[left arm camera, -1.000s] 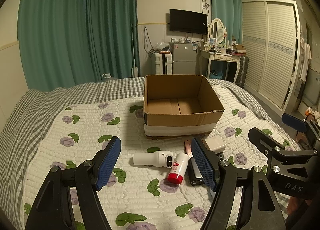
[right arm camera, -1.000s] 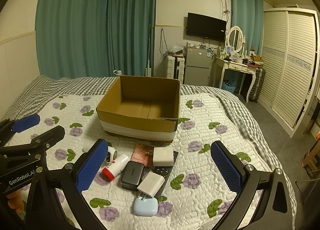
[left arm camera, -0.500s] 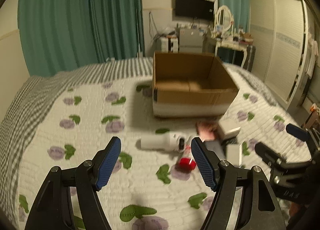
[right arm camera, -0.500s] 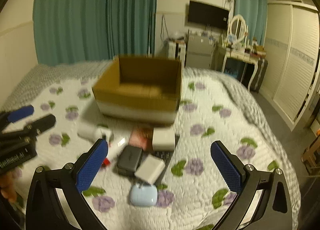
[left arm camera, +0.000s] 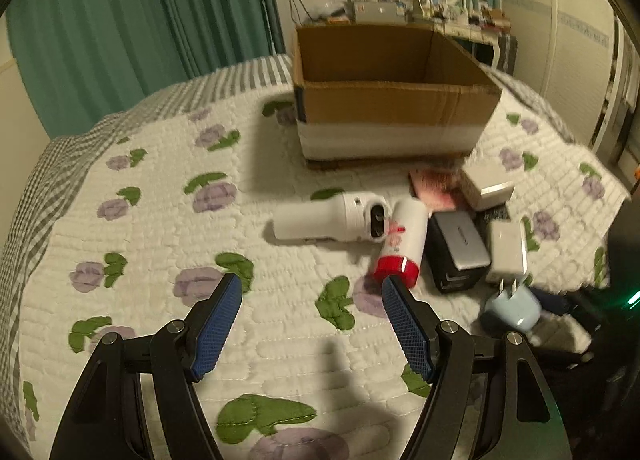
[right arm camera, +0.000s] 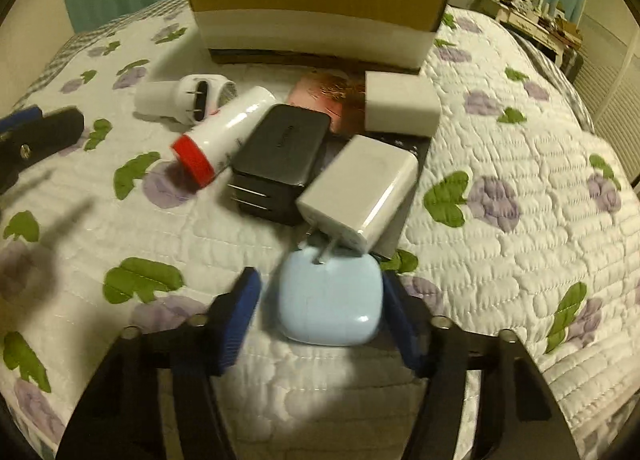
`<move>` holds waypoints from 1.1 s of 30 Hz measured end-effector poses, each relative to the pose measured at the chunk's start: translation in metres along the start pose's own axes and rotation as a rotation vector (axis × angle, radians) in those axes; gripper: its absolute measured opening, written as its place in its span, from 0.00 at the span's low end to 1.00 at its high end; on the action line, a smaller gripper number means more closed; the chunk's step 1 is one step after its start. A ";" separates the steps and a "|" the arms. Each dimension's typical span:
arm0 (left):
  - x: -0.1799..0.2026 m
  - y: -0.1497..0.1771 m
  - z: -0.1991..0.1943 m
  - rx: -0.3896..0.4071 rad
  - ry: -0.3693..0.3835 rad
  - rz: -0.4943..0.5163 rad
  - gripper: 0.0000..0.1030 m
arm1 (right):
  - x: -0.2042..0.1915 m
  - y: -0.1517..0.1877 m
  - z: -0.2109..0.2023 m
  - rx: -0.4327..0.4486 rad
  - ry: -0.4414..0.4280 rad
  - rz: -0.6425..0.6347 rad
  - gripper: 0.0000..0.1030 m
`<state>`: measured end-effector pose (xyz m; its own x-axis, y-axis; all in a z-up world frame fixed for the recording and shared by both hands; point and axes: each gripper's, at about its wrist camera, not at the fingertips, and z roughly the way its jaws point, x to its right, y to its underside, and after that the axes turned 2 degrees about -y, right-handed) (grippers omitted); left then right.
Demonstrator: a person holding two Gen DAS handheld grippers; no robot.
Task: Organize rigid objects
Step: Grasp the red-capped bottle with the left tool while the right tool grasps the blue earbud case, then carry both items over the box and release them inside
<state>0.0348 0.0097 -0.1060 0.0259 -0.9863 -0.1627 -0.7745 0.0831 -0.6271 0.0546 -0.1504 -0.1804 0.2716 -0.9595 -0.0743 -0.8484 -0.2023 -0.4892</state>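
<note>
Several small rigid items lie in a heap on the flowered quilt in front of an open cardboard box (left arm camera: 396, 100) (right arm camera: 320, 0). A light-blue rounded case (right arm camera: 328, 300) (left arm camera: 514, 310) lies nearest, under the prongs of a white charger (right arm camera: 360, 188). My right gripper (right arm camera: 320, 312) straddles the case with its jaws closing; the left pad still shows a gap. Beside them lie a black charger (right arm camera: 280, 156), a red-capped white bottle (left arm camera: 400, 244) and a white cylindrical device (left arm camera: 324, 220). My left gripper (left arm camera: 312, 300) is open over bare quilt, short of the bottle.
A white block (right arm camera: 400, 104) and a pink card (right arm camera: 324, 92) lie just before the box. The left gripper's black frame (right arm camera: 36, 136) shows at the left edge of the right wrist view. Green curtains, a dresser and a wardrobe stand beyond the bed.
Both grippers have come down toward the bed and tilted lower. The right jaws, wide before, have narrowed around the light-blue case. The left jaws stay wide.
</note>
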 end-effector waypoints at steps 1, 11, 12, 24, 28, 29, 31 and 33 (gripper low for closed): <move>0.003 -0.001 0.004 -0.016 0.010 0.004 0.73 | 0.003 -0.001 -0.003 0.004 -0.012 0.010 0.48; 0.030 -0.017 0.044 -0.128 0.124 0.040 0.71 | 0.024 -0.033 -0.056 0.157 -0.008 0.022 0.48; 0.032 -0.019 0.048 -0.136 0.130 0.042 0.71 | 0.030 -0.039 -0.062 0.182 -0.009 0.030 0.48; 0.067 -0.037 0.096 -0.225 0.182 0.143 0.39 | 0.052 -0.069 -0.046 0.200 -0.003 0.080 0.48; 0.064 -0.042 0.098 -0.219 0.222 0.115 0.37 | 0.051 -0.067 -0.036 0.182 -0.001 0.069 0.48; 0.065 -0.041 0.096 -0.212 0.223 0.119 0.37 | 0.050 -0.067 -0.034 0.177 0.000 0.065 0.48; 0.066 -0.038 0.086 -0.185 0.224 0.136 0.36 | 0.049 -0.066 -0.033 0.171 0.006 0.056 0.48; 0.066 -0.033 0.074 -0.159 0.228 0.137 0.35 | 0.049 -0.065 -0.036 0.175 0.011 0.051 0.48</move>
<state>0.1087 -0.0481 -0.1524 -0.2141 -0.9755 -0.0513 -0.8509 0.2120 -0.4806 0.1064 -0.1910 -0.1210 0.2245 -0.9700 -0.0934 -0.7688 -0.1174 -0.6286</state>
